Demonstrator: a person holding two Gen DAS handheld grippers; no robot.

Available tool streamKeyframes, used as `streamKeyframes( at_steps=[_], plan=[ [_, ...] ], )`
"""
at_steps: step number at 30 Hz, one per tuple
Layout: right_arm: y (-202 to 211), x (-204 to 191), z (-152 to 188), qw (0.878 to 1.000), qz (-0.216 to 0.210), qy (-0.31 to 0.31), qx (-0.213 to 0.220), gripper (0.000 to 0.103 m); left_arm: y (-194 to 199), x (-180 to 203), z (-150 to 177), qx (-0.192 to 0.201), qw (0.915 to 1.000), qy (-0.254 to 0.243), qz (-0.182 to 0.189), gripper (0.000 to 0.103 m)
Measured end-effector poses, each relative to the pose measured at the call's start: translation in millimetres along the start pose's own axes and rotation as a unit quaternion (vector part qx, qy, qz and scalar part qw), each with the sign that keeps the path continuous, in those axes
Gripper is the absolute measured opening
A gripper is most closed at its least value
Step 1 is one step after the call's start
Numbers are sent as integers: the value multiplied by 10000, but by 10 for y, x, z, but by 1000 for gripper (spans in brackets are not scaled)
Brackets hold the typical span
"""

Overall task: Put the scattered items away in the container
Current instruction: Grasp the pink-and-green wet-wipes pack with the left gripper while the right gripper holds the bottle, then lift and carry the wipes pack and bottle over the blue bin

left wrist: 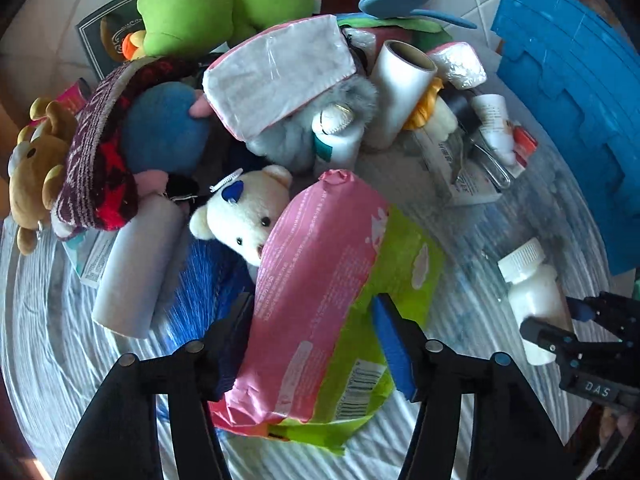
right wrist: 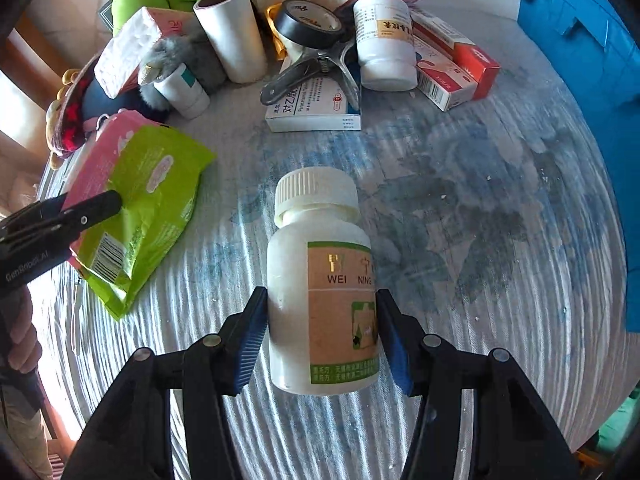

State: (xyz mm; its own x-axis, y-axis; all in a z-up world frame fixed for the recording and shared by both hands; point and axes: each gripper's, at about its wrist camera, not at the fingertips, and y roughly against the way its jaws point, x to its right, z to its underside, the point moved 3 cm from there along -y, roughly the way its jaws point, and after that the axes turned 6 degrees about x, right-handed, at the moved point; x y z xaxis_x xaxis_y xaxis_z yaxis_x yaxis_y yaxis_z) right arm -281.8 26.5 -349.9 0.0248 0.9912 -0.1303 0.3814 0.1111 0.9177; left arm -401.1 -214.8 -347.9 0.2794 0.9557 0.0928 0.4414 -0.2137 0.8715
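We hold the white plastic pill bottle [right wrist: 320, 292] in the right gripper [right wrist: 320, 340], long axis pointing forward. The left gripper [left wrist: 316, 344] clamps the pink-and-green soft packet [left wrist: 320, 300]. The blue plastic container [right wrist: 580, 40] lies ahead and right, nearer the right hand.

The packet [left wrist: 320, 300] is pink on one side and lime green on the other, with a barcode patch. The bottle [right wrist: 320, 292] is white with a tan label edged in green. The worktop [right wrist: 480, 240] has a pale cover with faded blue blotches and fine stripes. The crate [left wrist: 568, 120] is bright blue. The teddy [left wrist: 248, 212] is cream, the hat [left wrist: 96, 152] is maroon and red knit, and the gripper pads [right wrist: 252, 340] are blue on black.
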Motion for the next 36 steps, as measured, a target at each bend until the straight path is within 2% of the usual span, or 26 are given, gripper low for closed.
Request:
streamKeyframes(
  at_steps=[2, 5, 7, 8, 11, 14, 19, 23, 24, 26, 31, 36],
  plan=[
    [20, 13, 23, 10000, -34, 25, -18, 53, 25, 82, 78, -62, 9997, 158, 158, 43],
    [5, 32, 22, 9999, -135, 72, -38, 53, 17, 190, 136, -46, 9993, 333, 188, 47],
    [10, 34, 3, 9998, -118, 163, 8, 57, -66, 227, 133, -147, 9986, 478, 177, 61],
    [13, 36, -8, 9997, -95, 218, 23, 60, -131, 240, 131, -246, 9981, 529, 177, 71],
    [19, 71, -31, 9994, -45, 337, 34, 68, -198, 338, 67, -236, 9984, 511, 72, 85],
    [35, 134, -27, 9992, -5, 406, 30, 74, -180, 434, 32, -239, 9989, 407, -58, 86],
    [93, 173, 10, 9989, -84, 452, 9, 75, 51, 706, 58, 85, 9997, -142, -162, 88],
    [147, 190, 49, 9990, -132, 432, -4, 78, -127, 852, 93, -121, 9965, -657, -494, 95],
    [161, 190, 59, 9990, -146, 432, -1, 78, -210, 851, 107, -210, 9955, -695, -604, 98],
    [189, 180, 82, 9989, -177, 440, 15, 78, -261, 831, 115, -214, 9964, -587, -568, 99],
    [236, 107, 78, 9987, -222, 420, 185, 78, -237, 811, 142, -98, 9983, -364, -448, 94],
    [252, 55, 160, 9990, -115, 405, 153, 78, -249, 945, 233, -236, 9964, -638, -514, 100]
  ],
)
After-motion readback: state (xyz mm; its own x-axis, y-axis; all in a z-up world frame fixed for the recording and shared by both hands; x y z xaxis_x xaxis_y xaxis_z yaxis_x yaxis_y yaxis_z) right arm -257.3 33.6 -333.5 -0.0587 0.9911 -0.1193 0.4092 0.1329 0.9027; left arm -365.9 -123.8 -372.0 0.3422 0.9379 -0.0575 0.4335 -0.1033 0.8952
